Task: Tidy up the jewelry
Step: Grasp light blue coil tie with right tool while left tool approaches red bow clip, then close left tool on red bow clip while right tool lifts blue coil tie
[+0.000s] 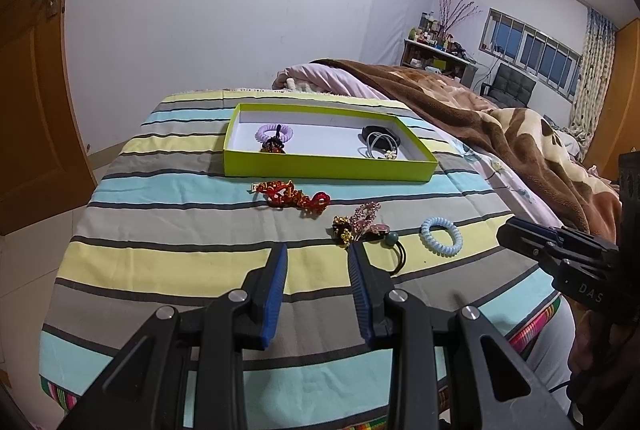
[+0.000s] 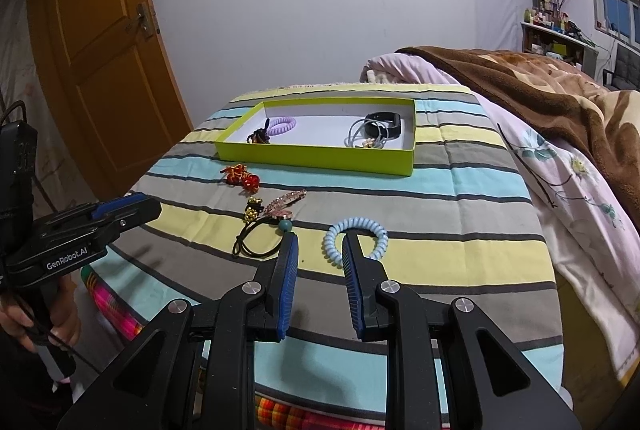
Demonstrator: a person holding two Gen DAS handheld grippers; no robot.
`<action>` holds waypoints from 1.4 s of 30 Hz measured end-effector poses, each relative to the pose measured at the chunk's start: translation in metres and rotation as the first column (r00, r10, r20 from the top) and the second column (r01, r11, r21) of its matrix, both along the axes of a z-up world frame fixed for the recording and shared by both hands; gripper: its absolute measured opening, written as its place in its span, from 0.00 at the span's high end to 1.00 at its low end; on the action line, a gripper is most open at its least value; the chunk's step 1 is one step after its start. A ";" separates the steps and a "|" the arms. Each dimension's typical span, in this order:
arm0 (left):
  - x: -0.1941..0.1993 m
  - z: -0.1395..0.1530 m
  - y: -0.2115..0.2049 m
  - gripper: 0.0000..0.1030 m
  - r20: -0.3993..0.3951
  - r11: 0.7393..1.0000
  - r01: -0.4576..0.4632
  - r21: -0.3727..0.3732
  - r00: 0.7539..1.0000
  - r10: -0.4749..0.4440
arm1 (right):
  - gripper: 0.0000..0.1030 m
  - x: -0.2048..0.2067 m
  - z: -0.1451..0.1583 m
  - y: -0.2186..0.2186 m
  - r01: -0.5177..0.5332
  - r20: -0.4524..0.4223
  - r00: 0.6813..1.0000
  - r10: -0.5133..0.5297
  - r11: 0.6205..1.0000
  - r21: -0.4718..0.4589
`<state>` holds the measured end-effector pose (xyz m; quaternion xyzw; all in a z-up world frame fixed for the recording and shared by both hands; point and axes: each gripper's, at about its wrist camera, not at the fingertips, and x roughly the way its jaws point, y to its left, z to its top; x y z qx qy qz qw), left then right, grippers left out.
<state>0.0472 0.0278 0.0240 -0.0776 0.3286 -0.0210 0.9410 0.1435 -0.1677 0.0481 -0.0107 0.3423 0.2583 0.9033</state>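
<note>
The blue coil hair tie (image 2: 356,236) lay on the striped tabletop (image 2: 460,250), short of the green tray (image 2: 316,156). The right claw (image 2: 319,244) hung released above it, the left claw (image 1: 318,254) likewise empty. Light and springy, it would probably grip best pinched across one side of its loop.

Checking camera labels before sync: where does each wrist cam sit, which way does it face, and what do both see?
Left wrist: on the left gripper, jaws open, facing down across the striped cloth; the right gripper shows at right.
Right wrist: on the right gripper, jaws open at the blue coil hair tie; the left gripper and a hand show at left.
Shared: green tray, blue coil hair tie, cloth.
</note>
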 end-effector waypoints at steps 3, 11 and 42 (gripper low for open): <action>0.004 -0.002 0.001 0.68 -0.005 1.000 0.000 0.001 1.000 0.000 | 0.77 0.004 -0.003 0.002 -0.001 -0.008 1.000 0.001 1.000 0.000; 0.020 -0.008 0.005 0.68 -0.019 1.000 0.000 0.011 1.000 0.000 | 0.77 0.017 -0.012 0.009 -0.002 -0.035 0.999 0.001 1.000 -0.003; 0.114 -0.040 0.025 0.70 -0.113 1.000 0.010 0.022 0.994 -0.007 | 0.77 0.075 -0.055 0.005 0.093 -0.140 0.984 -0.112 0.987 -0.133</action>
